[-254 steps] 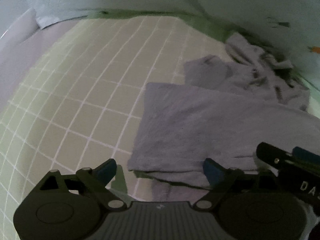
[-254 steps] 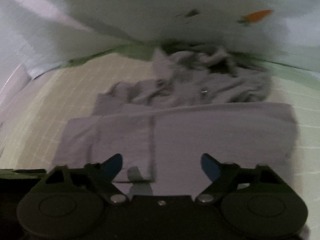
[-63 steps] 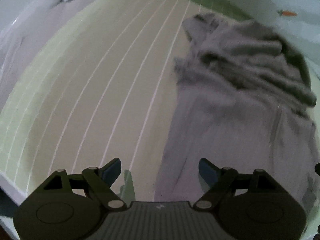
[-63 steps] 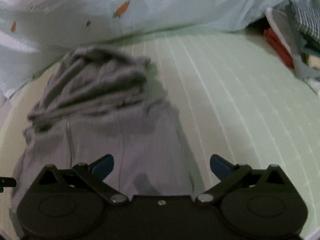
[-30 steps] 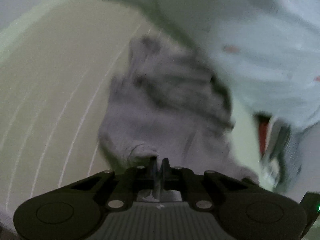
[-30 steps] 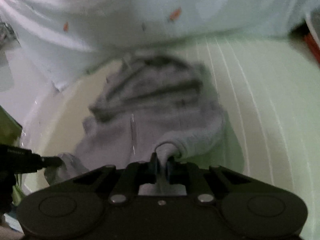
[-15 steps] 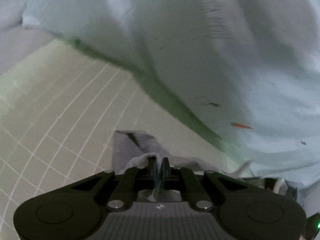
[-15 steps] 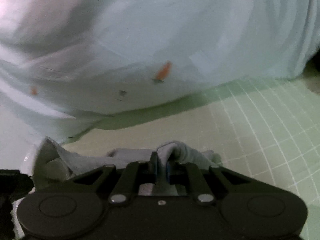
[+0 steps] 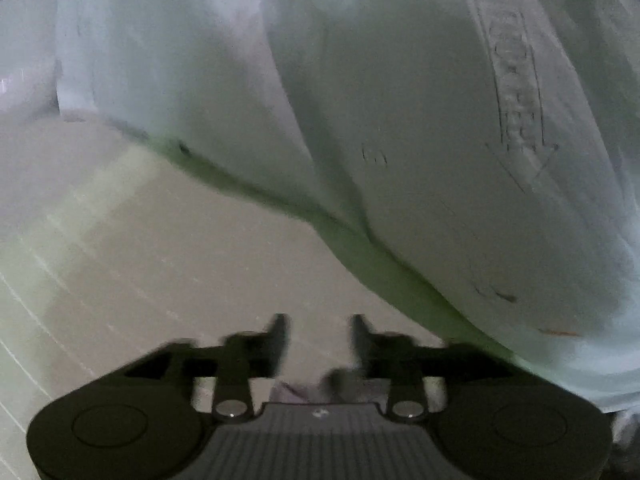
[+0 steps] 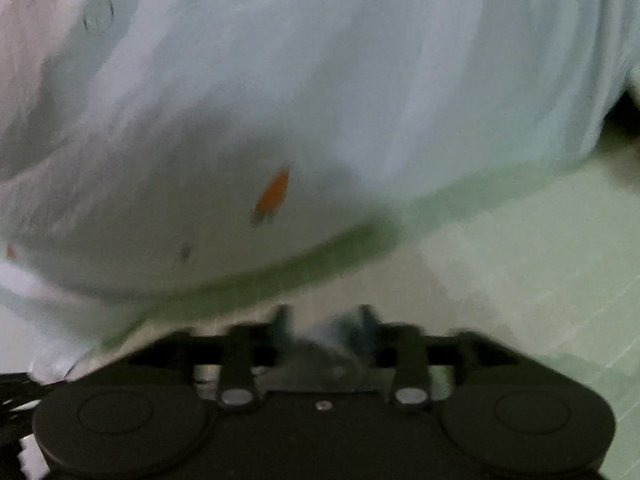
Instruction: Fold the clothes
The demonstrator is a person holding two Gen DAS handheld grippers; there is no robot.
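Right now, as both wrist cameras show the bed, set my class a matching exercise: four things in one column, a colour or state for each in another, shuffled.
Things:
1. quilt
2. bed sheet
3. garment
4. left gripper

Descriptions:
A. grey, only a scrap showing low between the fingers
B. black, jaws apart
C. pale blue with orange carrot prints
D. light green with thin white lines

Pairs: 1-C, 2-D, 3-A, 4-B

Quilt (image 9: 420,140) behind gridded mat (image 9: 140,260)
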